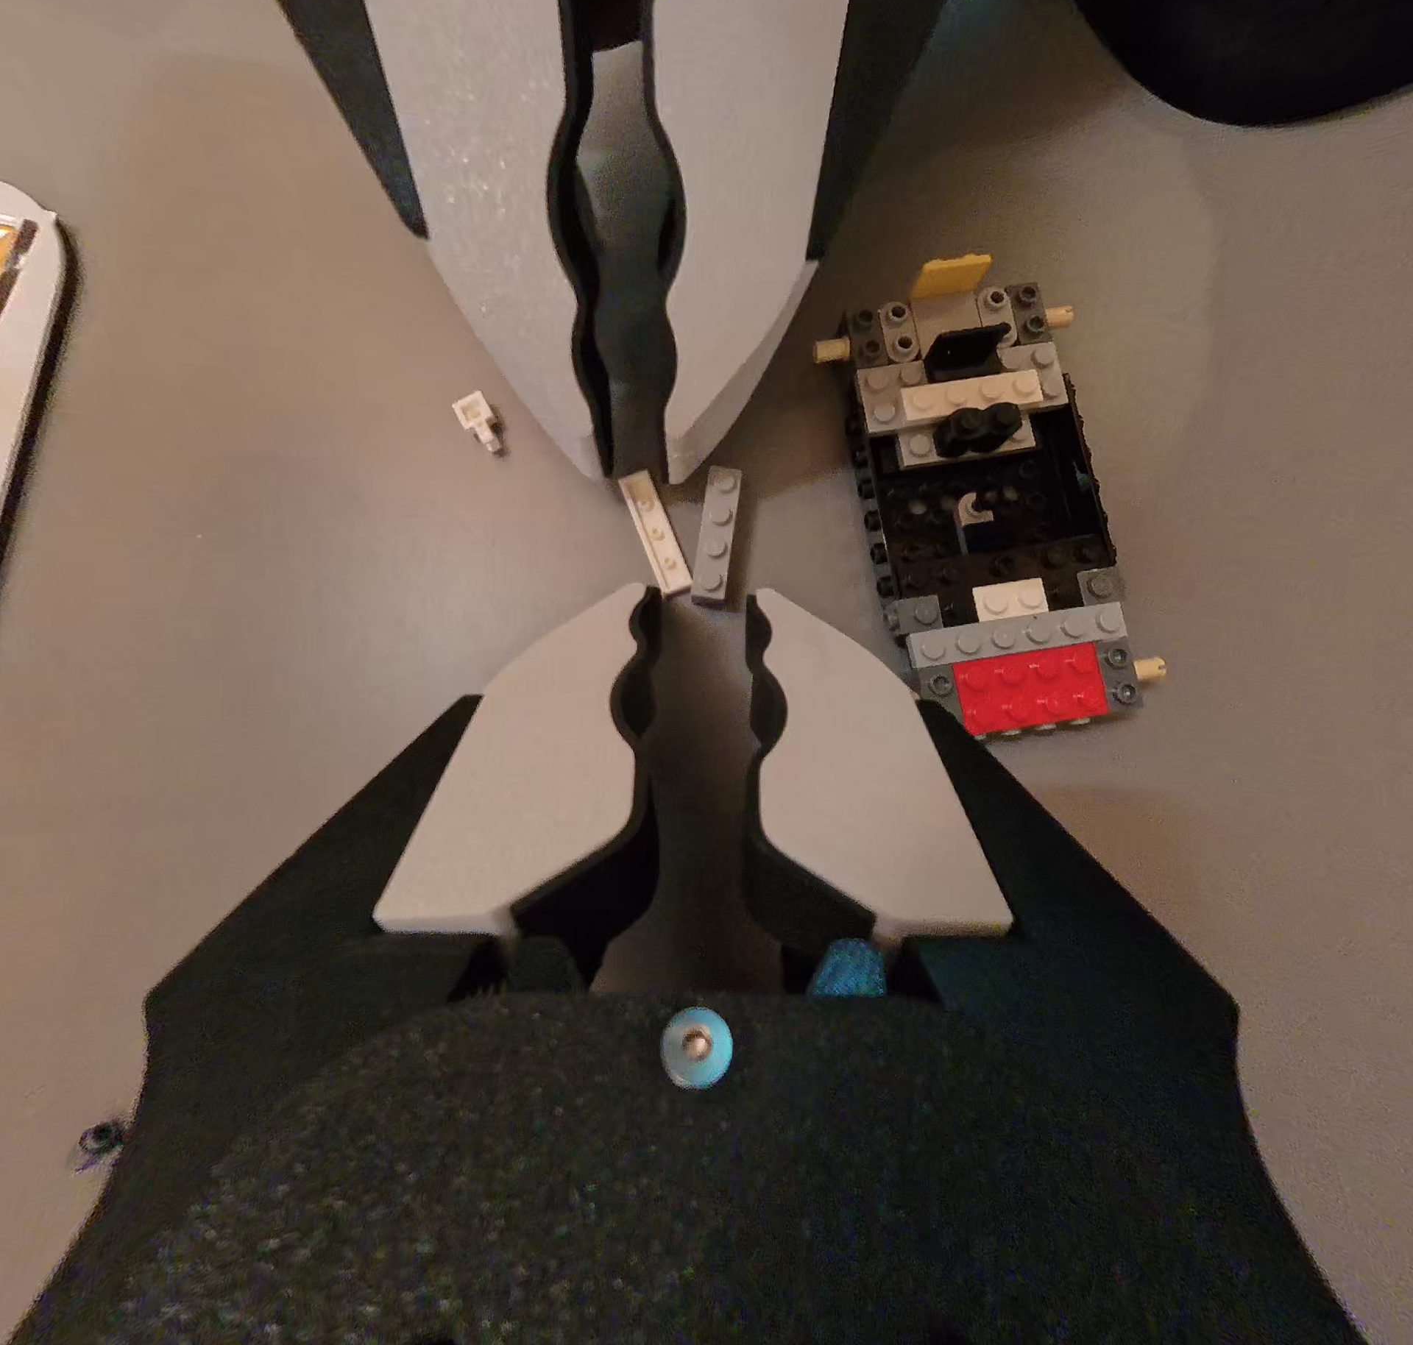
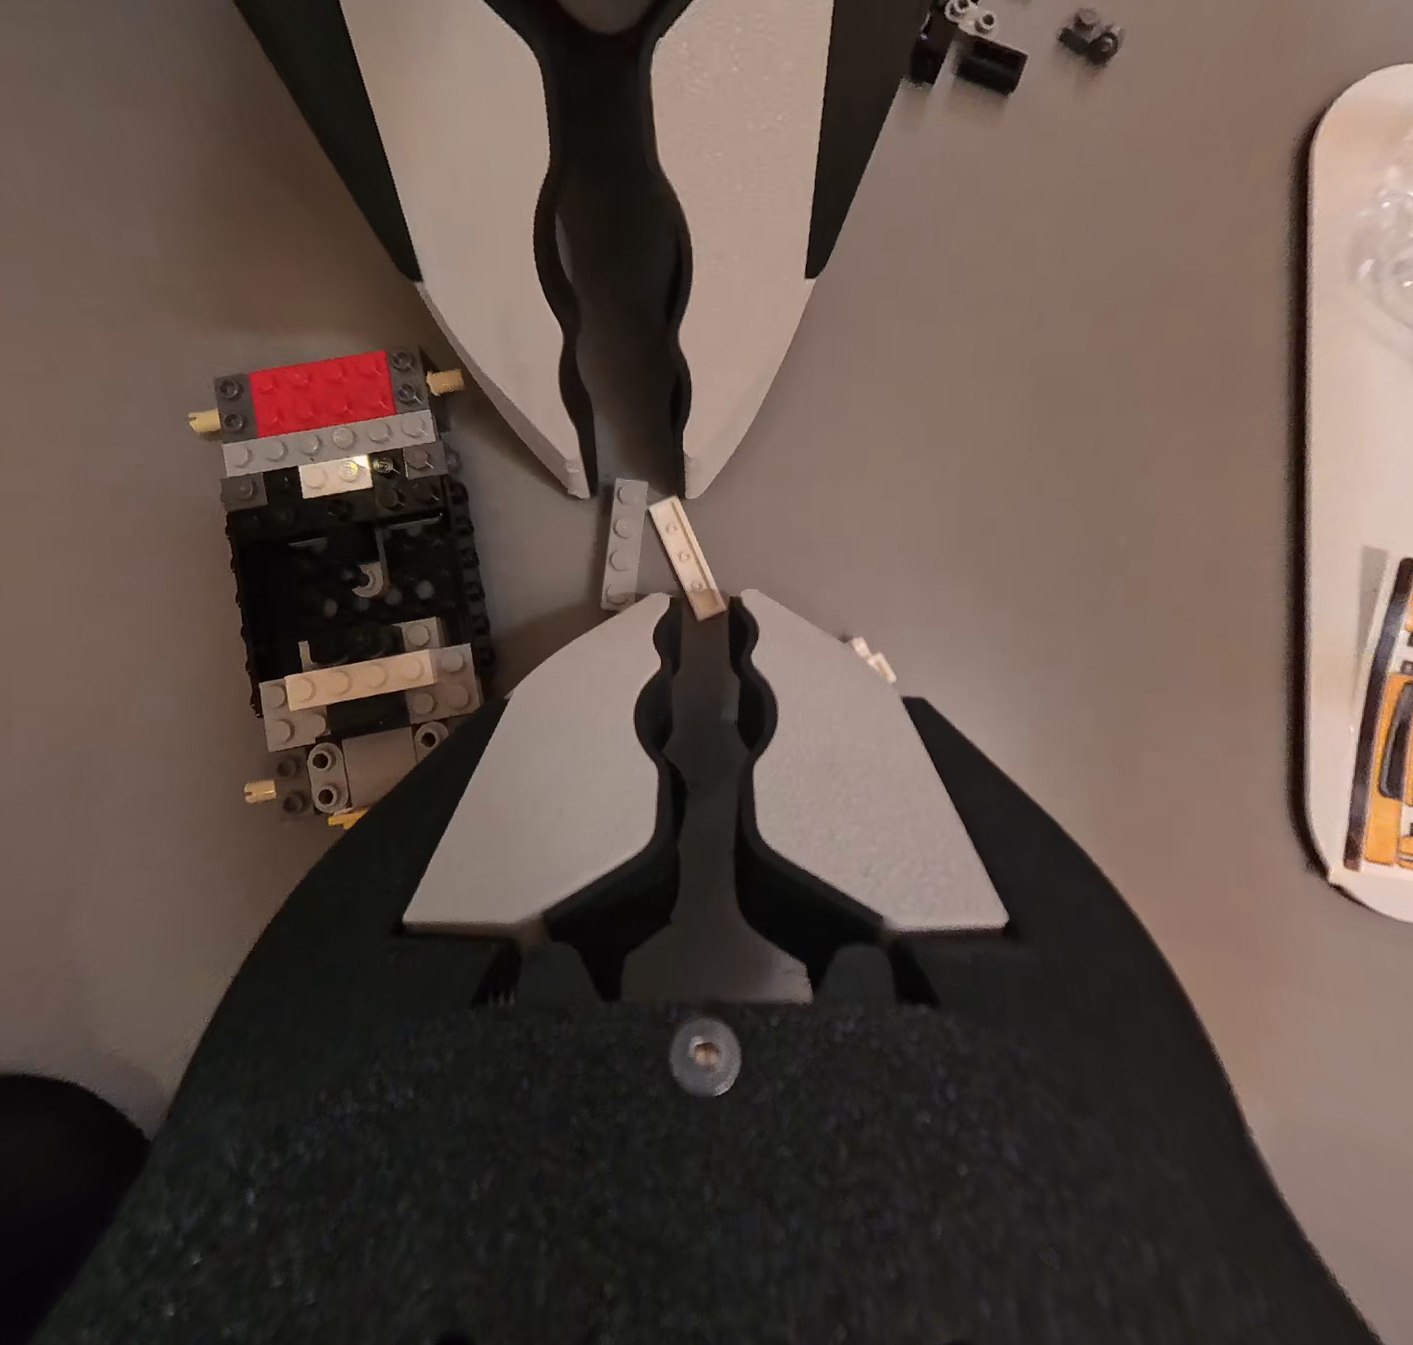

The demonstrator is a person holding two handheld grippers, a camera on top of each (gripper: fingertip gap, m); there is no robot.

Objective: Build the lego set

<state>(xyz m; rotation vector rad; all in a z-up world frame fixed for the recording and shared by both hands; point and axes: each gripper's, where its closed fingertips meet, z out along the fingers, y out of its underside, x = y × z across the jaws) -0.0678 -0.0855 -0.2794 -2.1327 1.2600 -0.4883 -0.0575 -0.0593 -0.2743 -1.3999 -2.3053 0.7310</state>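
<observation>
Our left gripper (image 1: 703, 601) gapes slightly over the grey plate (image 1: 717, 536), gripping nothing; our right gripper (image 2: 700, 605) nips one end of the upturned white plate (image 2: 686, 559) — seemingly to mate them. The car chassis (image 1: 986, 498) waits at three o'clock.

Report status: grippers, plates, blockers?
Left gripper open at grey plate. Right gripper around white plate, grip unclear. Car chassis alongside, not blocking.
</observation>
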